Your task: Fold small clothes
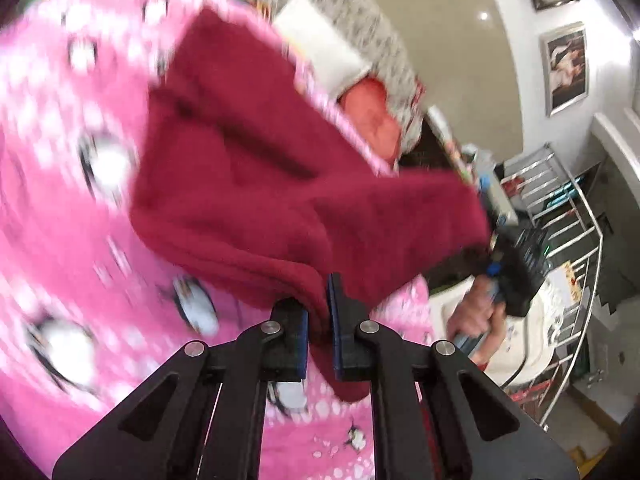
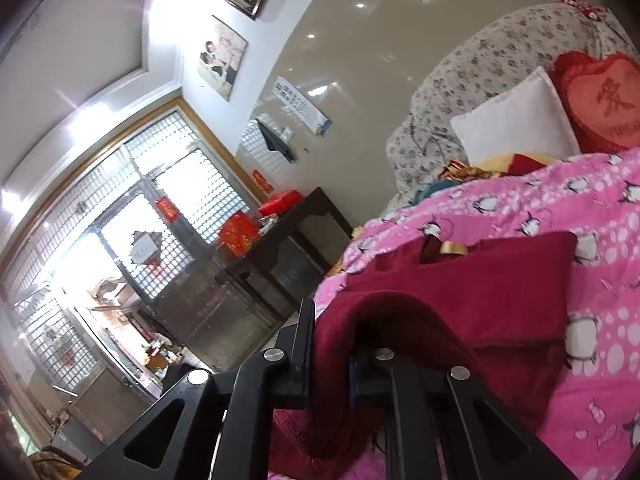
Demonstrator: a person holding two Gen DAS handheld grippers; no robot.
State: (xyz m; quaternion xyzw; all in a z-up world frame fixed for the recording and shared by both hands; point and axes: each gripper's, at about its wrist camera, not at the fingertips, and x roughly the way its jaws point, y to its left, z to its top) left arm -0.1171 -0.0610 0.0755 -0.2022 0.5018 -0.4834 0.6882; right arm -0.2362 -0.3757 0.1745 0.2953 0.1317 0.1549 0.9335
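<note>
Over the pink penguin-print blanket [image 1: 60, 240] on the bed, a dark red fleecy garment [image 1: 248, 168] hangs stretched between two pairs of tongs, its long axis running from the bed's middle out toward its side edge. One end still lies on the blanket; the rest is lifted clear. The cloth is plush, deep crimson, doubled over on itself with a long crease down its middle, and blurred in the left wrist view.

The left tongs [image 1: 318, 320] are clenched on a folded edge of the garment, cloth bunched between the blue pads and dangling below. The right tongs [image 2: 330, 344] are likewise clamped on it, the fabric draped over and hiding one finger. A hand [image 1: 478, 312] grips the right tool's handle beyond the bed's edge. A white pillow [image 2: 516, 120] and red heart cushion [image 2: 600, 100] rest by the bed's head.
</note>
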